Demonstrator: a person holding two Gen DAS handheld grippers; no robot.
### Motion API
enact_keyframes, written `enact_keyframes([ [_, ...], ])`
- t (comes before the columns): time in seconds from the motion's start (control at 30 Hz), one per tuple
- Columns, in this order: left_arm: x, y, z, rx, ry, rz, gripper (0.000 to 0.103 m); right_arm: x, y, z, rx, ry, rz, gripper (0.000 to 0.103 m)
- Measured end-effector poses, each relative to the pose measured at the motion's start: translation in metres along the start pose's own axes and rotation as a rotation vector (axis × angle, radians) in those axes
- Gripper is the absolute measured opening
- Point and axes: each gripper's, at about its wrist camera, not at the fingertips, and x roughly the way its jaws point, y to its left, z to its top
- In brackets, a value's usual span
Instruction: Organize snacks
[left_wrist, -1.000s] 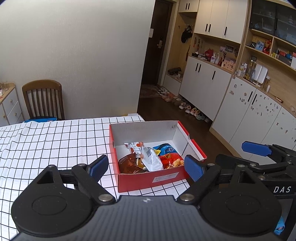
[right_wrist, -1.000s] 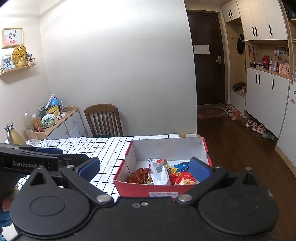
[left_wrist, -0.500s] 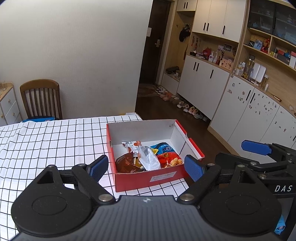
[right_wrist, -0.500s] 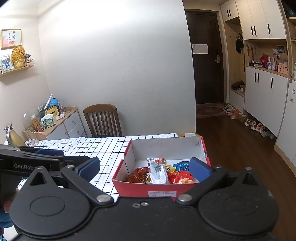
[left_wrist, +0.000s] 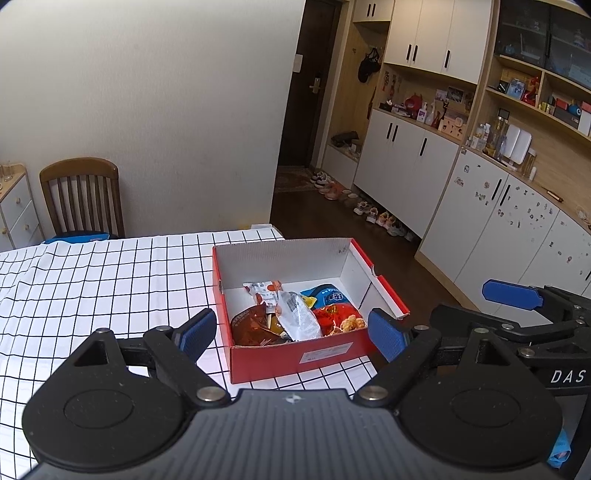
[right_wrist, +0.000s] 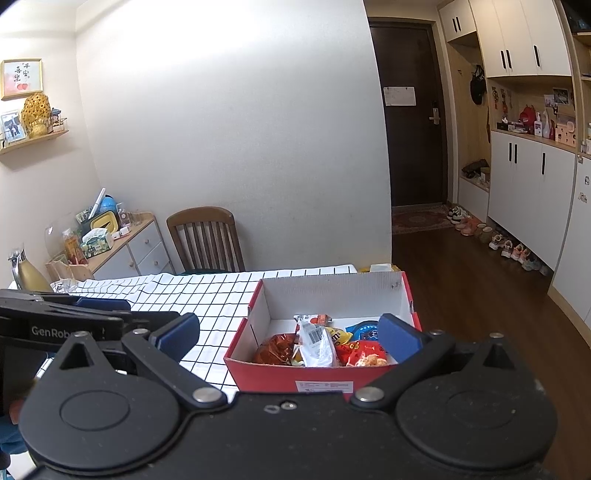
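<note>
A red cardboard box (left_wrist: 295, 360) with white inner walls stands near the right edge of the checked tablecloth (left_wrist: 92, 280). Several snack packets lie inside it: a brown one (left_wrist: 251, 325), a clear silver one (left_wrist: 299, 314), a red one (left_wrist: 340, 317) and a blue one (left_wrist: 327, 293). My left gripper (left_wrist: 291, 334) is open and empty, held above the table on the near side of the box. My right gripper (right_wrist: 288, 334) is open and empty, also short of the box (right_wrist: 321, 384). Each gripper shows at the edge of the other's view.
A wooden chair (left_wrist: 81, 195) stands at the table's far side. A low drawer unit (right_wrist: 125, 251) with clutter stands at the far left. The table ends just right of the box, over wooden floor (right_wrist: 461, 288). White cabinets (left_wrist: 406, 162) line the right wall.
Both grippers have drifted slightly, so the box sits a little lower and left in the left wrist view. Both stay open and empty; the snacks have not moved.
</note>
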Motion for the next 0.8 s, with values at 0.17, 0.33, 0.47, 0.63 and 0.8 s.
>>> enact_keyframes([
  [0.17,0.0021,0.0010,0.0011,-0.003,0.003,-0.002,0.089,0.0000,0.0000,0.0001,0.001,0.001,0.000,0.103],
  [0.33,0.0043,0.0005,0.0021,-0.004,0.005,-0.005,0.089,0.0012,-0.0011,0.0002,0.005,0.004,-0.004,0.103],
  [0.47,0.0054,-0.0017,0.0026,0.002,0.003,-0.008,0.089,0.0031,-0.0007,0.0007,0.007,0.009,-0.008,0.103],
  [0.63,0.0060,-0.0025,0.0040,0.003,-0.002,-0.012,0.089,0.0033,-0.0011,0.0006,0.006,0.009,-0.010,0.103],
  [0.8,0.0059,-0.0016,0.0042,0.002,-0.004,-0.018,0.089,0.0044,-0.0006,0.0018,0.011,0.006,-0.012,0.103],
])
